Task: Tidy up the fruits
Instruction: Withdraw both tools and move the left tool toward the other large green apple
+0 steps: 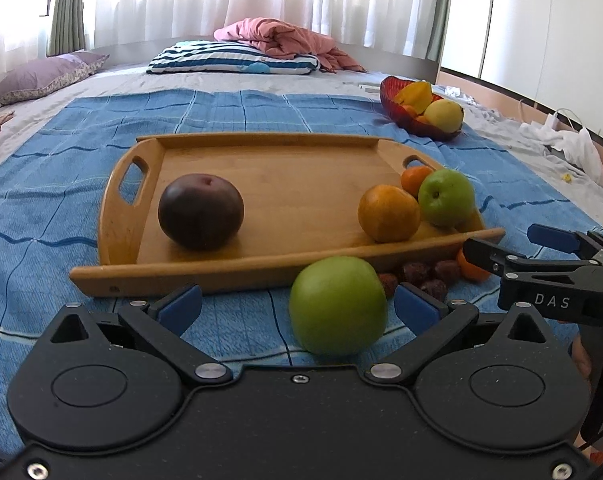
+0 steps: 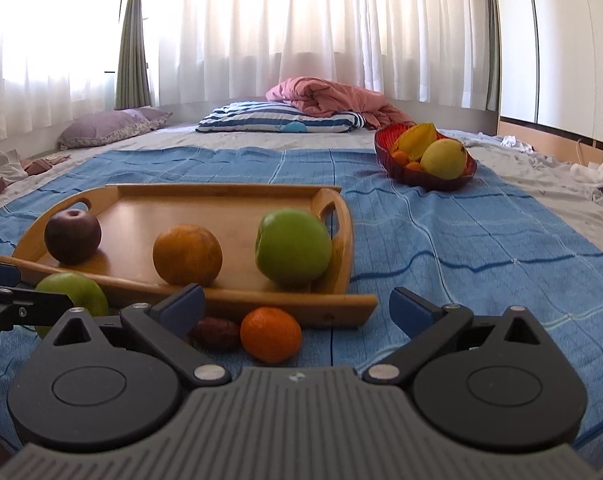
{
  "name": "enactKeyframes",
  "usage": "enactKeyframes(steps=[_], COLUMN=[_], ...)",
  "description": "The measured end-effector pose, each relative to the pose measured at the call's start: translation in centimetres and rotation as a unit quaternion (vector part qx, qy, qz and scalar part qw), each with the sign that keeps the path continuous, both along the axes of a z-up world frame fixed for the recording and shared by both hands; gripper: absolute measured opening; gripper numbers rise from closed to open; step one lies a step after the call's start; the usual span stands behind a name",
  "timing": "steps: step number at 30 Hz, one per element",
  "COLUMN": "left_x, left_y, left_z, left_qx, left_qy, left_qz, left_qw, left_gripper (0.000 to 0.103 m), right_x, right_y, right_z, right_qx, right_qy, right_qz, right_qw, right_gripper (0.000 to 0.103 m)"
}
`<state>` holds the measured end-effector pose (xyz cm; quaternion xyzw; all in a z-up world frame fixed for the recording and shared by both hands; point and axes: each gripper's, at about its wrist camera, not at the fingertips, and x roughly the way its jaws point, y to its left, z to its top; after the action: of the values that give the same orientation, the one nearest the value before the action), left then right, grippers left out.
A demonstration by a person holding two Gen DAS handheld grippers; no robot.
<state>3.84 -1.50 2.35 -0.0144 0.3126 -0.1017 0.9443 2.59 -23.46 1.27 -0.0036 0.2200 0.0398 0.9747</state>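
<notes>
I've got both grippers low over the blue blanket (image 1: 81, 184), right in front of the wooden tray (image 1: 269, 168). Left gripper (image 1: 297, 306) is spread wide w/ a green apple (image 1: 338, 305) sitting on the blanket between its blue pads, nearer the right pad; can't tell if it touches. Right gripper (image 2: 297, 308) is spread fully too, nothing pinched; a small orange (image 2: 271, 334) lies on the blanket btwn its fingers, a dark reddish fruit (image 2: 216, 333) just left of it. On the tray: dark purple apple (image 1: 200, 211) at left, big orange (image 1: 388, 213) and 2nd green apple (image 1: 446, 197) at right, touching. Red bowl (image 1: 417, 122) w/ yellow fruit sits well apart, far right
</notes>
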Motion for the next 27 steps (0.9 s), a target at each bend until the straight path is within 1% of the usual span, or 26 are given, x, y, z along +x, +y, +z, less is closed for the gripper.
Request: enactKeyframes(steps=[3,5,8,12,15,20,24,27], left_x=[-0.1,-0.3,-0.5,-0.6,-0.7,-0.8,-0.7,-0.7], left_y=[0.0,0.2,0.3,0.1,-0.4,-1.2,-1.9,-2.3], left_z=[-0.3,-0.6,-0.7,-1.0,-1.2,-1.5,-1.6,-1.8], left_qx=[-0.010,-0.022,-0.030,-0.022,-0.013,-0.001,0.008,0.015], left_qy=[0.001,0.001,-0.004,-0.011,-0.015,-0.022,-0.028,-0.031], left_qz=[0.002,0.010,0.022,0.031,0.032,0.030,0.029,0.029], left_qw=[1.0000,0.9997,0.9993,0.9992,0.9993,0.9993,0.9991,0.9990], left_gripper=[0.103,0.103,0.103,0.103,0.103,0.103,0.103,0.103], right_x=[-0.2,-0.2,-0.4,-0.7,-0.9,-1.4,-1.6,-1.6], right_y=[-0.1,-0.1,0.0,0.0,0.0,0.6,1.2,1.4], right_z=[-0.6,-0.9,-1.4,-1.7,-2.0,-2.3,-2.5,-2.4], right_qx=[0.001,0.000,-0.003,-0.008,-0.025,-0.047,-0.065,-0.063], right_qy=[0.006,0.011,0.014,0.011,-0.003,-0.009,-0.015,-0.017], right_qz=[-0.003,-0.004,-0.005,-0.015,-0.042,-0.038,-0.049,-0.055], right_qw=[1.000,1.000,1.000,1.000,0.999,0.998,0.997,0.996], right_gripper=[0.103,0.103,0.103,0.103,0.103,0.103,0.102,0.100])
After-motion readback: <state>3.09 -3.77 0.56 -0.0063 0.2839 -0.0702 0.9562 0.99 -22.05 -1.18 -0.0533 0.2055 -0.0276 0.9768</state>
